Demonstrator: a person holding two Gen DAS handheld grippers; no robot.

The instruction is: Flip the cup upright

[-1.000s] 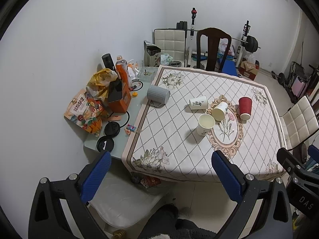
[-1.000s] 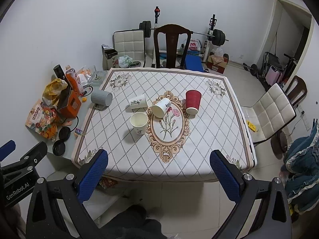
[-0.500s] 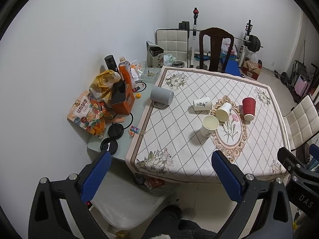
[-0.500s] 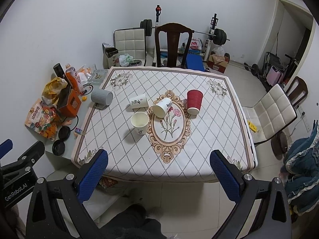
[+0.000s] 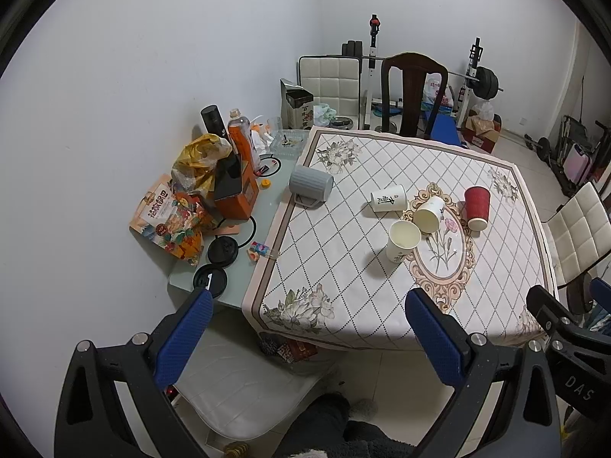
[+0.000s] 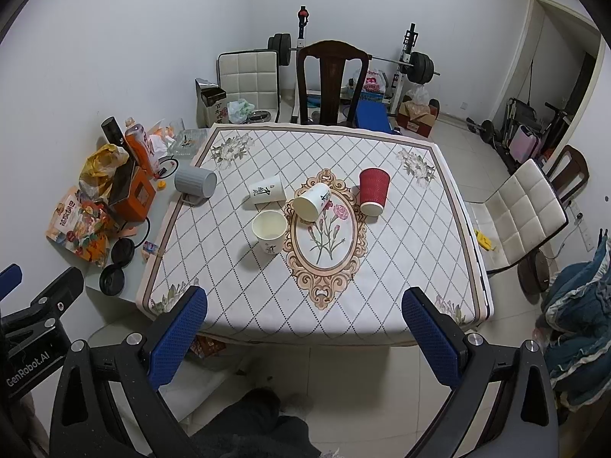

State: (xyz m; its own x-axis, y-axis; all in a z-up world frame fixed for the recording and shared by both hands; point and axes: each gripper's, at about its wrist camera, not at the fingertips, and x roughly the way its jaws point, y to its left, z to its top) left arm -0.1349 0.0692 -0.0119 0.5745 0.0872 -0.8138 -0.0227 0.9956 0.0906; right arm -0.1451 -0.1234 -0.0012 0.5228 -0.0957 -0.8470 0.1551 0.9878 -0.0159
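Both grippers, left (image 5: 305, 337) and right (image 6: 303, 337), have drawn back, jaws wide and empty, from the quilted tablecloth (image 6: 401, 259) where a ribbed red cup (image 6: 373, 191) stands inverted.

right gripper (image 6: 304, 328) wide open, nothing between the blue pads (image 6: 177, 337), hanging off the near edge of the table (image 6: 382, 274). on the cloth: red cup (image 6: 373, 191) mouth down; two white cups on their sides (image 6: 312, 202) (image 6: 268, 193); one white cup upright (image 6: 269, 231); grey mug (image 6: 195, 183) on its side, far left.
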